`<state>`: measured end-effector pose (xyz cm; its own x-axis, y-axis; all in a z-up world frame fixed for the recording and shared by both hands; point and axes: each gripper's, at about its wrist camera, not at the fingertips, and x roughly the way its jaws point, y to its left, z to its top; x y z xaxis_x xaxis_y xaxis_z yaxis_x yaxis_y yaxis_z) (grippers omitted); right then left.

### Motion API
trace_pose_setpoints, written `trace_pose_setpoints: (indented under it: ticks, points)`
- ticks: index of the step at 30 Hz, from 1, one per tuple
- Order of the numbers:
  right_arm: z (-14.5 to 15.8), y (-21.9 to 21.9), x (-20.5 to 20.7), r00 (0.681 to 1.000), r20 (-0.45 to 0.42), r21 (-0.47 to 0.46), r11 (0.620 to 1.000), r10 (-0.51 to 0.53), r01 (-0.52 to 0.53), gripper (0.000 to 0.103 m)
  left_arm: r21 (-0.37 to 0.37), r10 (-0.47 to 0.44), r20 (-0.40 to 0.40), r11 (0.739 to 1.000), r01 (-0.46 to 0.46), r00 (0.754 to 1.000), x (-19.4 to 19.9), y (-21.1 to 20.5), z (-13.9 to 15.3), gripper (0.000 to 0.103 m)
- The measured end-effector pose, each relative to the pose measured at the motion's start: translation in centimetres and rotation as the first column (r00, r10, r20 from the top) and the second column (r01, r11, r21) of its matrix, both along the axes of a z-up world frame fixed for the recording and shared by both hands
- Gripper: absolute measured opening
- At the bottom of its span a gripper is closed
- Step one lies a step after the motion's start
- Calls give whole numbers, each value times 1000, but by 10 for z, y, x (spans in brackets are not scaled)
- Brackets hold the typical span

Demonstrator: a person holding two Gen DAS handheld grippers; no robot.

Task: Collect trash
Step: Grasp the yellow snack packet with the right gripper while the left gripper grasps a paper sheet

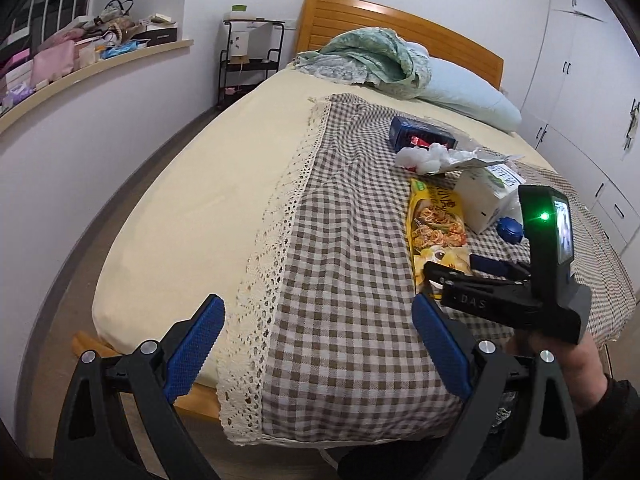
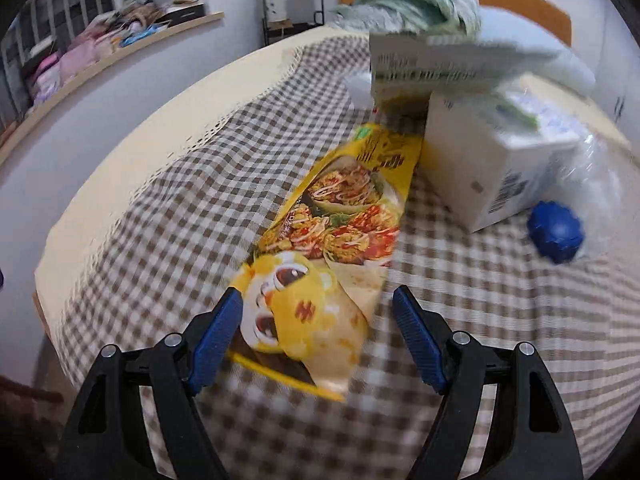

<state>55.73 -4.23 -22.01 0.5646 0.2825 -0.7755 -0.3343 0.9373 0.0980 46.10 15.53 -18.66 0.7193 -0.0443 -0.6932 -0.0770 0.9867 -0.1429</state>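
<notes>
right gripper [image 2: 318,336] | jaws apart astride yellow wrapper [image 2: 320,248], seemingly untouched, lined up to pinch | left gripper [image 1: 316,344] jaws apart, empty

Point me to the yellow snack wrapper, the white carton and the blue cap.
yellow snack wrapper [image 2: 332,240], right wrist view, printed food picture.
white carton [image 2: 472,168], right wrist view, front face.
blue cap [image 2: 555,236], right wrist view, ribbed side.

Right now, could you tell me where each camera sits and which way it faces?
Left wrist: on the left gripper, near the bed's foot, facing the headboard; its open jaws, the right gripper and a hand show.
Right wrist: on the right gripper, angled down over the yellow snack wrapper; its open jaws straddle it.
Shared: wrapper, white carton, blue cap, checked cloth.
</notes>
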Motion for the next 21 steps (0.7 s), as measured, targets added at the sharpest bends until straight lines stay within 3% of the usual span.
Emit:
trace_pose_setpoints:
  ticks: [1,3,4,5,6,13,17,21]
  points:
    - [0,1,-1,1000,16,-17,1000,-9,9,61,-4,4,-2,1000,-4,1000,1,-1,0,92]
    - [4,-1,-4,999,34,-29,999,-26,27,35,-11,11,-7,1000,-11,1000,4,-3,-1,92]
    - [7,-5,-5,999,36,-16,999,-30,31,28,-12,12,-8,1000,-12,1000,5,-5,0,92]
    - [10,-10,-8,999,41,-8,1000,-28,28,15,-13,11,-7,1000,-11,1000,5,-7,1,92]
    - [15,-14,-10,999,48,-1,1000,-14,14,11,-11,9,-6,1000,-9,1000,5,-10,2,92]
    - [67,-53,-53,990,128,64,996,57,-65,2,22,-15,27,1000,14,1000,-4,-32,27,92]
    - [91,-88,-100,983,158,26,994,98,-103,1,34,-35,48,999,33,998,-7,-44,38,92]
    - [93,-139,-127,984,174,-62,998,40,-30,1,47,-101,64,994,98,993,6,-71,43,92]
